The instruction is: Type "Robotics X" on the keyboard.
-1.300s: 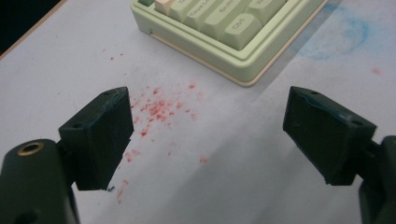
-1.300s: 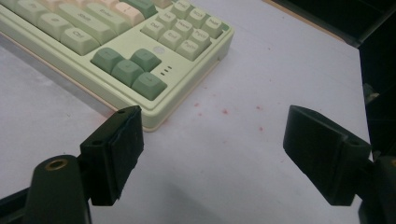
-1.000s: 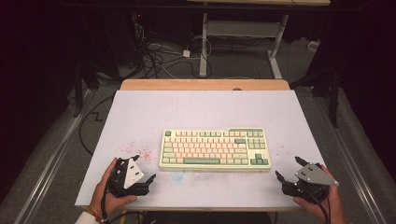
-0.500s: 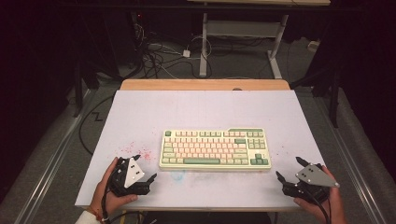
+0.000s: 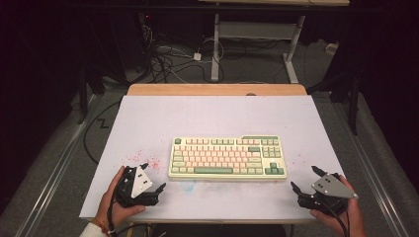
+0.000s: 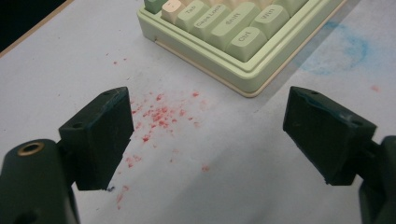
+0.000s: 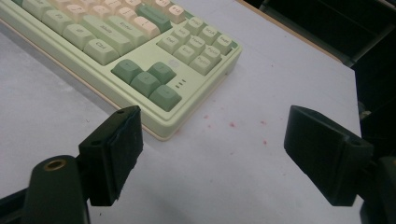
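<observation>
1. The keyboard (image 5: pixel 227 158) is the landmark here: a pale green board with cream and darker green keys, lying flat on the white table (image 5: pixel 217 113), a bit toward the person's side of it.
2. The left gripper (image 5: pixel 150 178) sits off the keyboard's front-left corner, near it but not touching. Jaws are spread wide with nothing between them, just bare tabletop.
3. In the left gripper view, that same corner of the keyboard (image 6: pixel 233 42) is just ahead of the jaws, Ctrl and Shift keys readable.
4. Red specks (image 6: pixel 159 114) are scattered on the table right beside the keyboard's left end, and there's a faint blue smudge (image 6: pixel 345 51) just in front of its front edge.
5. The right gripper (image 5: pixel 306 178) is off the keyboard's front-right corner, also apart from it, jaws gaping and holding nothing.
6. In the right gripper view the arrow-key cluster (image 7: pixel 147 79) on the keyboard's right end is closest to the jaws.
7. A hand (image 5: pixel 116 205) holds the left gripper.
</observation>
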